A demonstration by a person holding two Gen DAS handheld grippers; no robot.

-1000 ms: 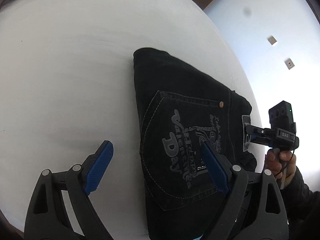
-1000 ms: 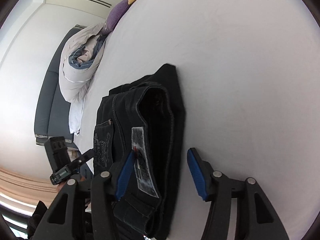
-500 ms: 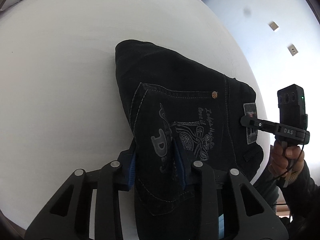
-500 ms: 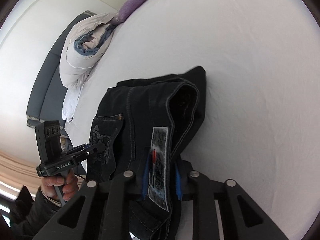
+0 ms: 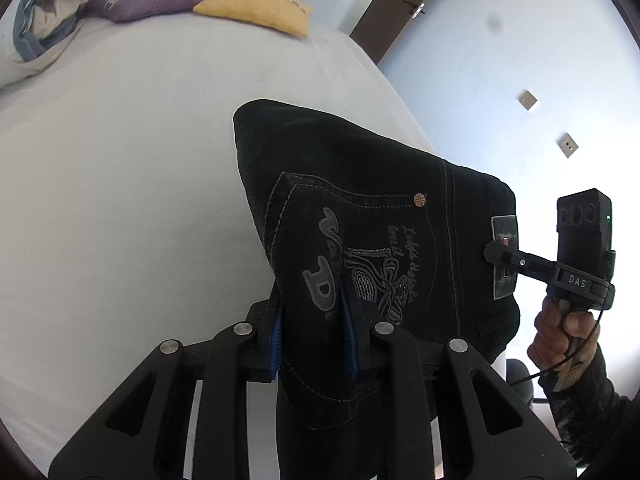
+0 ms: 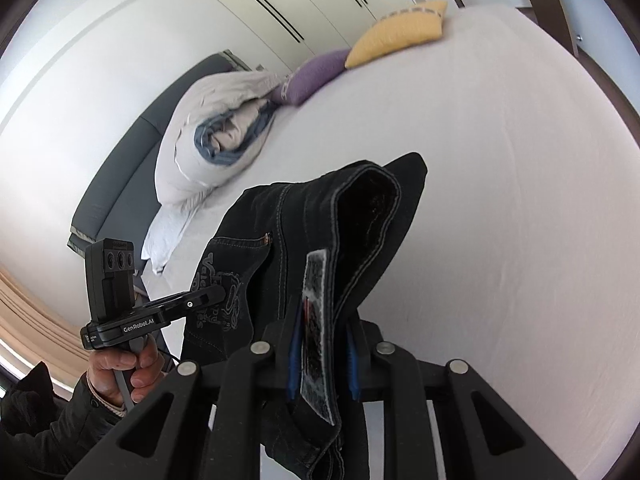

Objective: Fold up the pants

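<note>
Left wrist view: both tongs clamp folded black denim pants (image 5: 360,216), frame centre.
Left gripper (image 5: 314,340) pinches the pocket fold, right gripper (image 6: 323,354) the waistband; likely heavy, stiff.

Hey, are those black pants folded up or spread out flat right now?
Folded. The black pants form a compact bundle with stacked layers at the waistband, pinched by the left gripper and right gripper over the bed.

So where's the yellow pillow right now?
The yellow pillow lies at the far end of the bed, top centre in the left wrist view, right beside the purple pillow and beyond the pants.
</note>
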